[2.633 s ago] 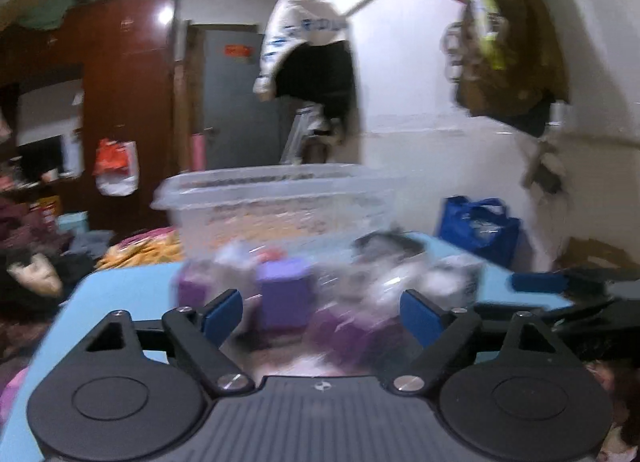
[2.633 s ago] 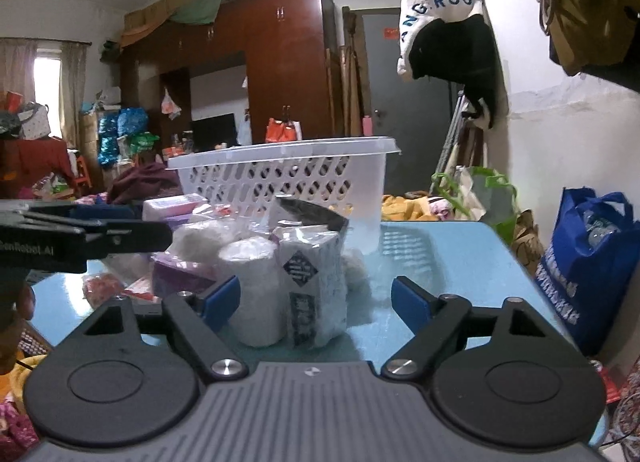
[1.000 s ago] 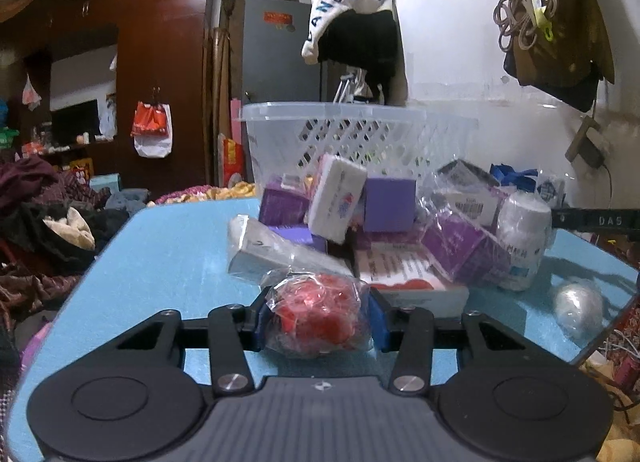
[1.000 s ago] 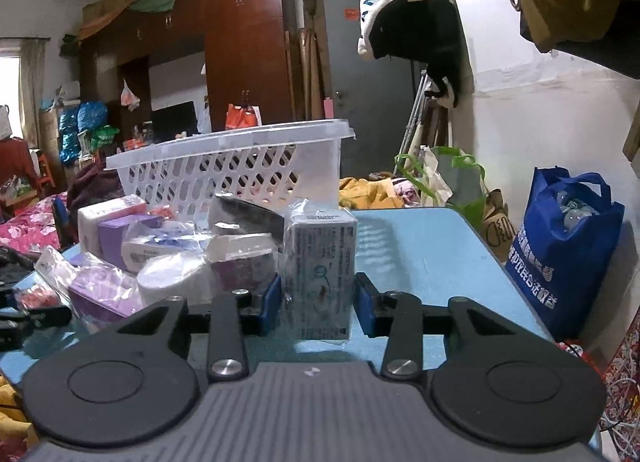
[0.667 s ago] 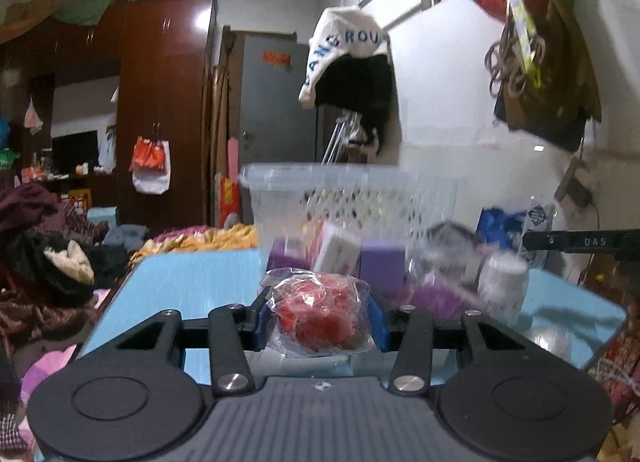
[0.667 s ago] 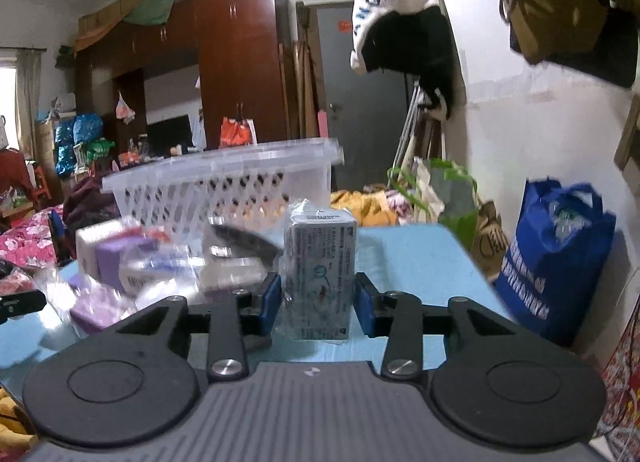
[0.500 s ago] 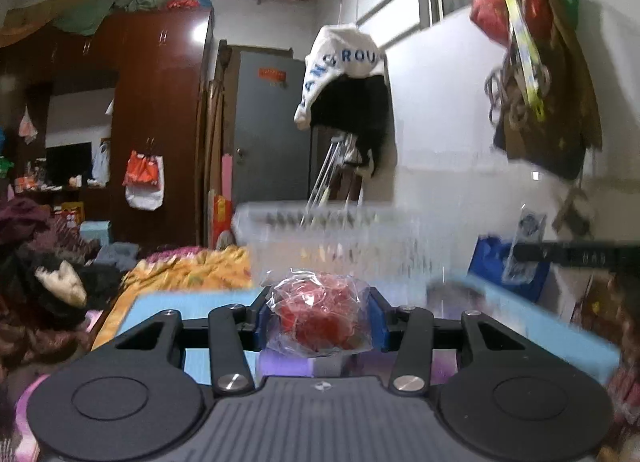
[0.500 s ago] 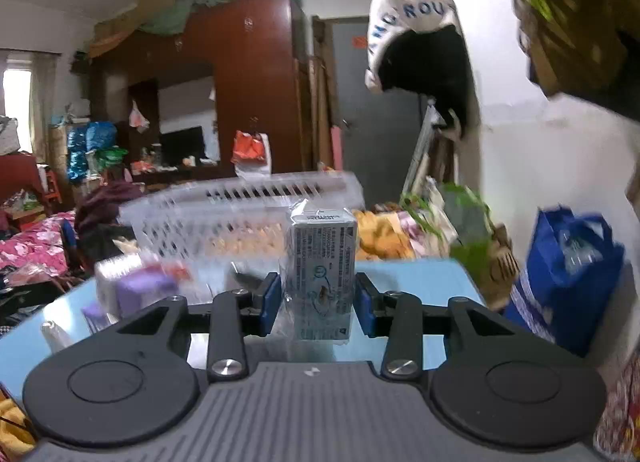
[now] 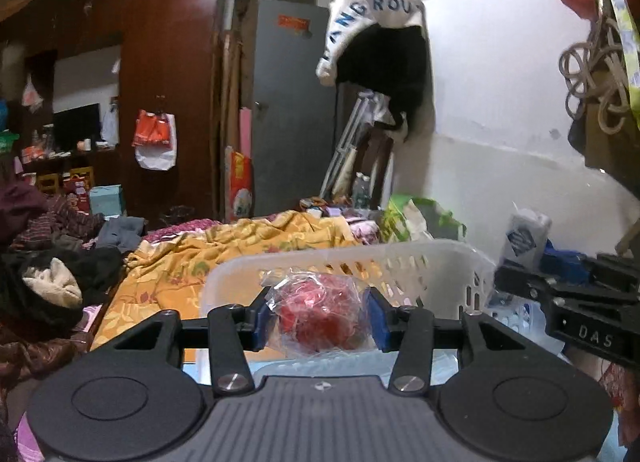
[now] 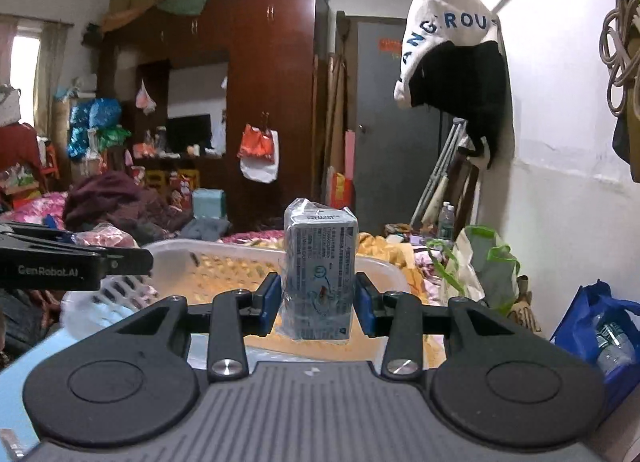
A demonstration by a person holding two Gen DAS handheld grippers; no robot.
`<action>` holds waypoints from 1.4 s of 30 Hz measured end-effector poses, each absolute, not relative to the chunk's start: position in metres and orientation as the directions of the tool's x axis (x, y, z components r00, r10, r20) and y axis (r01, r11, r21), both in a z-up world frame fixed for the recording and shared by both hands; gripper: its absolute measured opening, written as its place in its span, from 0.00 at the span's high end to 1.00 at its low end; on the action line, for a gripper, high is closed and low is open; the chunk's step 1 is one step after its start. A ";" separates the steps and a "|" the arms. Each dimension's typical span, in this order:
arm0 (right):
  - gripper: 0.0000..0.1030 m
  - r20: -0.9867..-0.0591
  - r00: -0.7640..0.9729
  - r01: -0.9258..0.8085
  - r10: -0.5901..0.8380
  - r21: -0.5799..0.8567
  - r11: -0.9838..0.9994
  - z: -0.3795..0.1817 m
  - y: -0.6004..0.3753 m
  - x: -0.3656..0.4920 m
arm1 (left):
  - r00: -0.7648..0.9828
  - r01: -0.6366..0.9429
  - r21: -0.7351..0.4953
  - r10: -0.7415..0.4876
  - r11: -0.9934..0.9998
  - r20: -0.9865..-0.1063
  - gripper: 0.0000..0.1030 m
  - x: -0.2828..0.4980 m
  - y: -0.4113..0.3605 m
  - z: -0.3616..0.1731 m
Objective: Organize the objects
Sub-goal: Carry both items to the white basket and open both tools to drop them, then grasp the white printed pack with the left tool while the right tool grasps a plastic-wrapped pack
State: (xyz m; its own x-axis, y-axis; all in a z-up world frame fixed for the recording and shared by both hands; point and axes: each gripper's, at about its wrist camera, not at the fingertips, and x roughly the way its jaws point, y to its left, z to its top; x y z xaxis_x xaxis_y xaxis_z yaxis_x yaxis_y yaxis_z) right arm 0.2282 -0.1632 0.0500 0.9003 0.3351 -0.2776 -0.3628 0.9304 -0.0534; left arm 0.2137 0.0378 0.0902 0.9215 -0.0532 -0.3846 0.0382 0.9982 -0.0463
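Note:
My left gripper (image 9: 320,320) is shut on a red ball wrapped in clear plastic (image 9: 322,314) and holds it above the near rim of the white plastic basket (image 9: 432,262). My right gripper (image 10: 317,310) is shut on a grey box wrapped in plastic (image 10: 318,274), upright, above the same basket (image 10: 236,262). The right gripper and its box (image 9: 524,238) show at the right of the left wrist view. The left gripper (image 10: 76,262) shows at the left of the right wrist view.
The blue table (image 10: 24,374) lies under the basket. A blue bag (image 10: 604,330) stands on the floor to the right. A bed with yellow cloth (image 9: 224,254) lies beyond the basket. A white wall (image 9: 500,121) is close on the right.
Both grippers have risen from the pile on the table with their objects and now hold them over the basket. The basket rim has dropped low in both views.

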 end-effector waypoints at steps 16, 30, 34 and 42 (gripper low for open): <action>0.00 -0.051 0.952 -0.306 0.303 -0.093 0.947 0.013 -0.218 0.109 | 0.962 -0.010 -0.064 -0.008 0.998 -0.274 0.02 0.110 0.079 0.052; 0.00 -0.192 0.862 -0.487 0.469 -0.054 0.872 -0.068 -0.226 0.024 | 0.947 0.066 -0.054 -0.079 0.996 -0.311 0.02 0.011 0.075 -0.031; 0.00 -0.206 0.858 -0.492 0.470 -0.069 0.868 -0.077 -0.221 0.024 | 0.934 0.096 -0.007 -0.093 0.995 -0.346 0.02 0.016 0.056 -0.042; 0.06 -0.205 0.866 -0.474 0.456 -0.048 0.879 -0.096 -0.223 0.013 | 0.934 0.039 -0.019 -0.043 0.999 -0.355 0.04 0.023 0.061 -0.057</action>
